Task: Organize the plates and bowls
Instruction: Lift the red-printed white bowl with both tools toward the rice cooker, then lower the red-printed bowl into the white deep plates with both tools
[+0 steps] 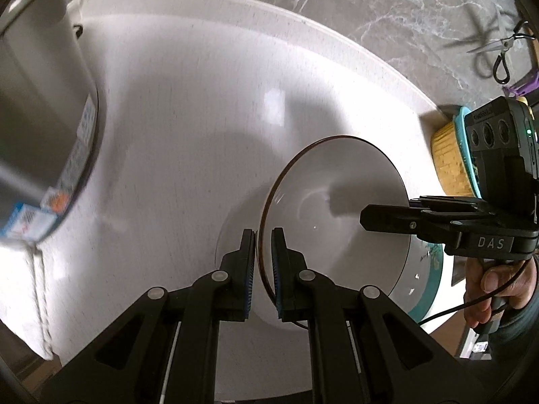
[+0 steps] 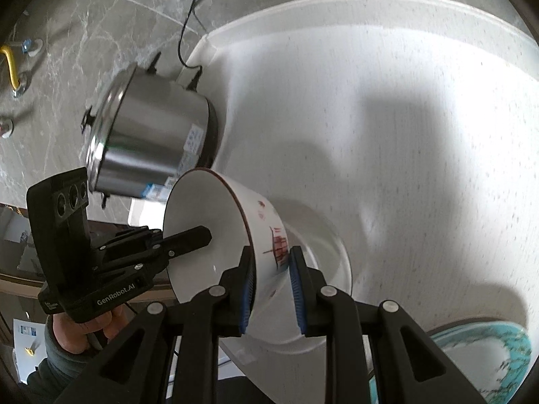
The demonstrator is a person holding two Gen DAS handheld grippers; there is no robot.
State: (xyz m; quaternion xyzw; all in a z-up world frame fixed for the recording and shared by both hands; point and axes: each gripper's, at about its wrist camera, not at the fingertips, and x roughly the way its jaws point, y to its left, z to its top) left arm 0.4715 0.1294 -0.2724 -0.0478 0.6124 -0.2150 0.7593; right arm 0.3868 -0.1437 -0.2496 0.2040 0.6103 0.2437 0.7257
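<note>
Both grippers hold one white bowl (image 1: pixel 323 175) with a thin brown rim, tilted above the white table (image 1: pixel 185 101). My left gripper (image 1: pixel 263 235) is shut on its near rim. From the right, my right gripper (image 1: pixel 390 213) clamps the opposite side, one finger inside the bowl. In the right wrist view the bowl (image 2: pixel 202 208) shows a red pattern on its outer wall, where the right gripper (image 2: pixel 271 252) is shut; the left gripper (image 2: pixel 188 239) reaches in from the left. A white plate (image 2: pixel 333 269) lies under the bowl. A teal-patterned plate (image 2: pixel 488 346) sits beside it.
A steel pot (image 2: pixel 151 128) with a sticker stands near the table's corner (image 1: pixel 40 118), with a black cable (image 2: pixel 188 27) behind it. A yellow basket with a teal rim (image 1: pixel 451 161) and hanging scissors (image 1: pixel 498 47) are on the right. The teal plate's edge (image 1: pixel 436 269) shows behind the right gripper.
</note>
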